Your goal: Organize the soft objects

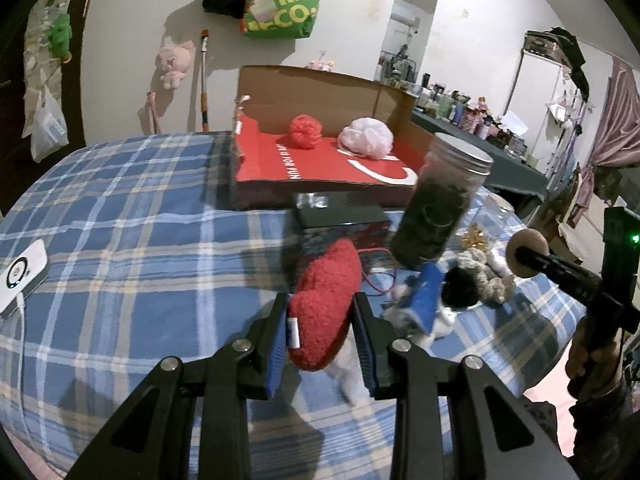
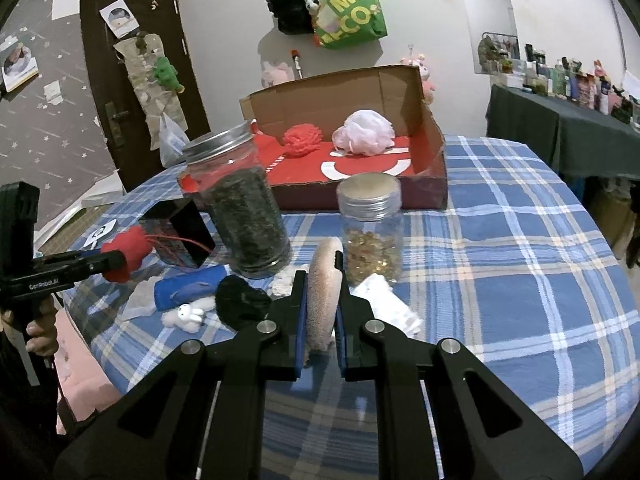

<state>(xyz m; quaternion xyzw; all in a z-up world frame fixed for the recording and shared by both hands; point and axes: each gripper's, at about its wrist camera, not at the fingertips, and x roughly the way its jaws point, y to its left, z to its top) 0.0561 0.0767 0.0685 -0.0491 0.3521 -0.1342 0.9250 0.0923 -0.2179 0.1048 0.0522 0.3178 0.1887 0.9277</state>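
Note:
My left gripper [image 1: 320,300] is shut on a red plush heart [image 1: 326,304] and holds it above the plaid cloth; it also shows in the right wrist view [image 2: 126,254]. My right gripper [image 2: 320,276] is shut on a flat tan sponge pad [image 2: 325,292], seen in the left wrist view [image 1: 526,253]. An open cardboard box [image 2: 360,84] with a red floor holds a red mesh pouf [image 2: 302,140] and a pink mesh pouf [image 2: 364,132]. A blue soft roll [image 2: 188,290], a black soft piece [image 2: 244,304] and a small white plush [image 2: 188,318] lie on the cloth.
A tall jar of dark leaves [image 2: 244,208] and a smaller jar of amber pieces [image 2: 372,228] stand in front of the box. A black box [image 2: 176,232] lies at left. A white device [image 1: 20,276] sits at the table's left edge.

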